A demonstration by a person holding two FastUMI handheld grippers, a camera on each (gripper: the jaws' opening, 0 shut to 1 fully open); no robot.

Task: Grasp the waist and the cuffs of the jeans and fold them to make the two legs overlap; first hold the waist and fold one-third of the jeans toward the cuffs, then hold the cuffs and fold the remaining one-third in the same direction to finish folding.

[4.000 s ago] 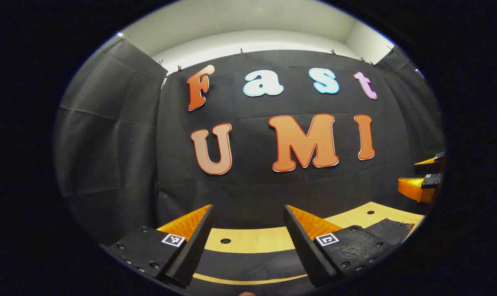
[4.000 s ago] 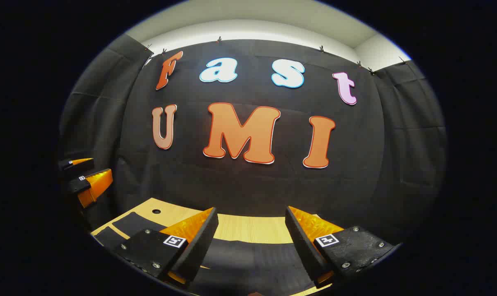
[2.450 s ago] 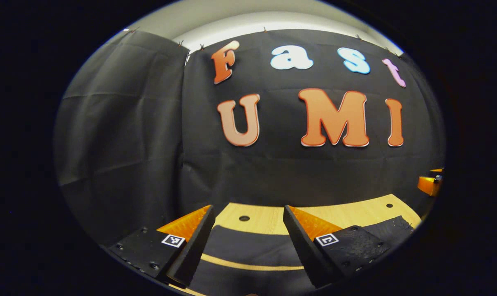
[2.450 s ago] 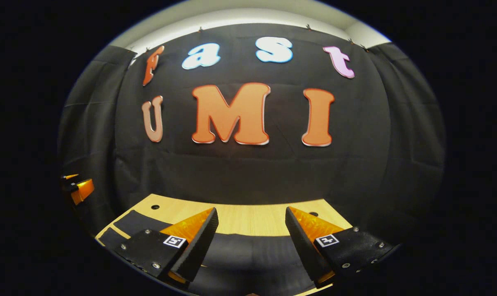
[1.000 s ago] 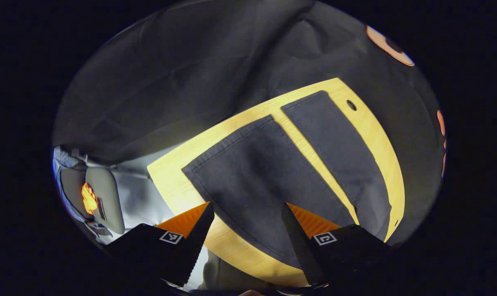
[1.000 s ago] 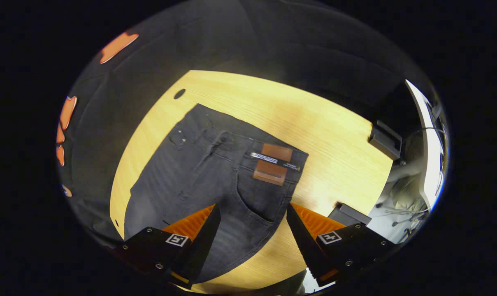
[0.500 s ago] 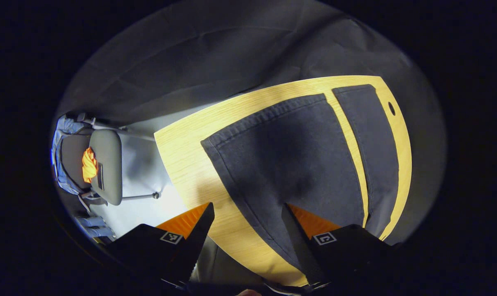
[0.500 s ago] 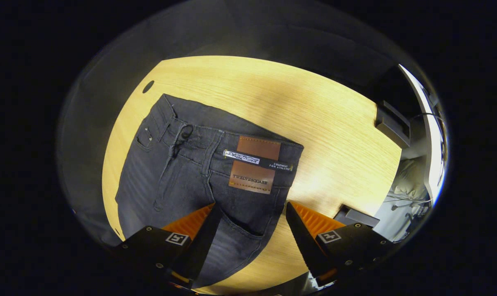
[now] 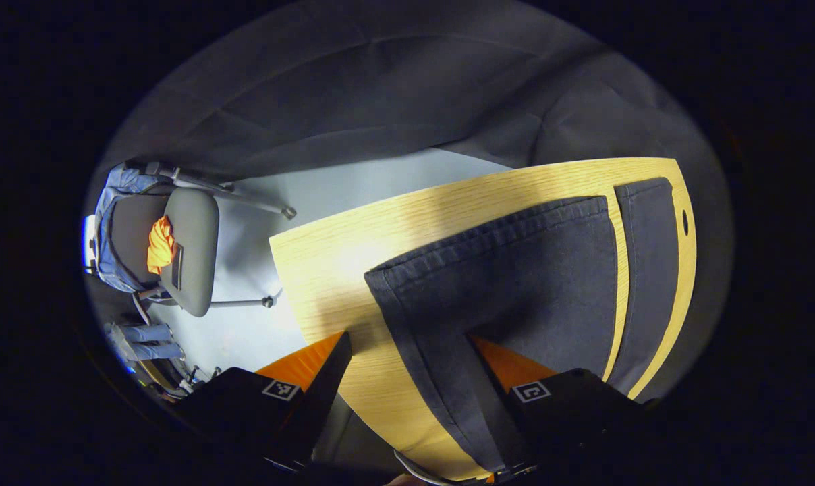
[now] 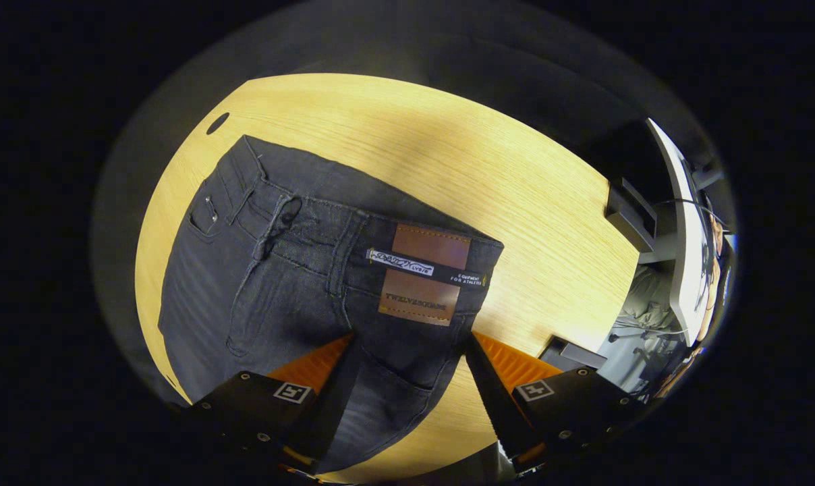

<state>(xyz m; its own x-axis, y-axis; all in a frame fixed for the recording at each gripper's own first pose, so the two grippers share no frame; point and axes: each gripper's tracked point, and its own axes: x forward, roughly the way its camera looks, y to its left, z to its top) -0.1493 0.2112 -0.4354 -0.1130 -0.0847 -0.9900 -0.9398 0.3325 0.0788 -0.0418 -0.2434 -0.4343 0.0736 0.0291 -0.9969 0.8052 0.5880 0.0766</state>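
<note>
— Both views have dropped closer to the table (image 9: 326, 263) since half a second ago. Where are the jeans (image 10: 279, 283)?

— Flat on the table, waist (image 10: 353, 233) toward its right end, cuffs (image 9: 488, 236) at the left end, near the front edge

— And the grippers?

— Left gripper (image 9: 407, 368) is spread above the near cuff; right gripper (image 10: 407, 368) is spread over the waist corner near the leather patch (image 10: 424, 273)
</note>
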